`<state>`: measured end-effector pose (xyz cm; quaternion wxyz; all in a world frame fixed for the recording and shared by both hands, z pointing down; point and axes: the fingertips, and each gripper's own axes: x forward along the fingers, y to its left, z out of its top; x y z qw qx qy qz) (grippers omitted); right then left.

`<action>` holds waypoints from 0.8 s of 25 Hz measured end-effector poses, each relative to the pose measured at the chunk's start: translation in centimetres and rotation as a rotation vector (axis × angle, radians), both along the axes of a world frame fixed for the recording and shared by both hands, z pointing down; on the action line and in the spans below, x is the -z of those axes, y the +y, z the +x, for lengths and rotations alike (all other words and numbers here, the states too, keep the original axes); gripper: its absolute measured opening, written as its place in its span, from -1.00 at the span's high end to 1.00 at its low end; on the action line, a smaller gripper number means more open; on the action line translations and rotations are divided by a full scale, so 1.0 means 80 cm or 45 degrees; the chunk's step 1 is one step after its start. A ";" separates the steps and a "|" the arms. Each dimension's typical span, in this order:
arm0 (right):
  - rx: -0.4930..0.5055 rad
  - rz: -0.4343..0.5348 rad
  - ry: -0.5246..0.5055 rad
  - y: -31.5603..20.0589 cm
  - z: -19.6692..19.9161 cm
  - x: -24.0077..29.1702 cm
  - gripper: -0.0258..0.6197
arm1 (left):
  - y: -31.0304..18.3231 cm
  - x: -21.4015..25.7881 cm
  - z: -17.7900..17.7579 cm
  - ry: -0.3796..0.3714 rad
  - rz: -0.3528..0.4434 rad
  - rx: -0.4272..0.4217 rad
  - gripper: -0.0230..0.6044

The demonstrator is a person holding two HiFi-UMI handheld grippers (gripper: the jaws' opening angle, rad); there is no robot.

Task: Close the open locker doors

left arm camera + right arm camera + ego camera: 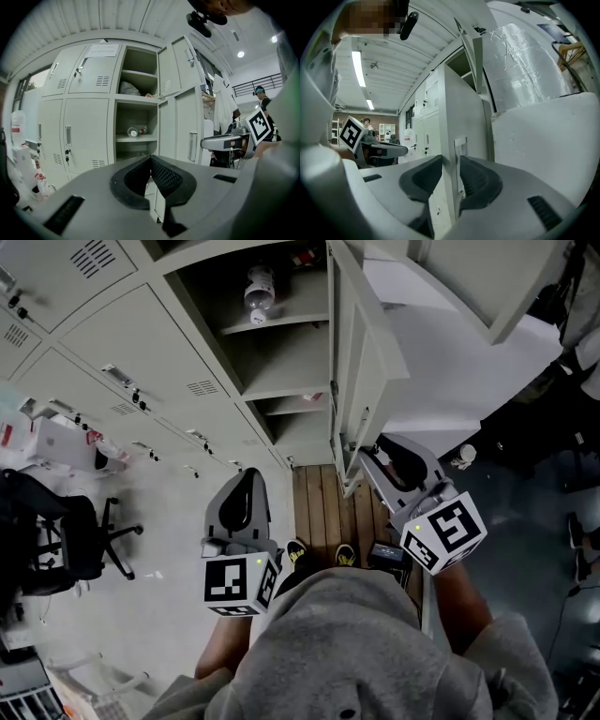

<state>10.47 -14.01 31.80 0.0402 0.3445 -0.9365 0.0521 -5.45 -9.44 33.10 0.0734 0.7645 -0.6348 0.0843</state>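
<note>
Neither upper door (173, 65) nor lower door (180, 126) closed; right gripper (450, 159) jaws apart astride lower door's edge, left gripper (151, 159) jaws together, empty.

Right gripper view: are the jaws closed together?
No: the right gripper has its jaws apart, with the edge of the open locker door standing between them.

Pale grey lockers (122, 334), brown slatted wooden planks (319, 512)
</note>
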 end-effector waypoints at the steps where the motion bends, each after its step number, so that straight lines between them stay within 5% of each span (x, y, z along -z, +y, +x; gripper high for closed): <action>1: 0.007 0.001 0.003 0.000 -0.008 0.000 0.53 | 0.000 0.000 -0.006 0.001 0.001 0.003 0.89; 20: -0.021 0.001 0.022 -0.011 -0.140 0.000 0.52 | -0.003 -0.013 -0.107 0.039 -0.008 0.002 0.89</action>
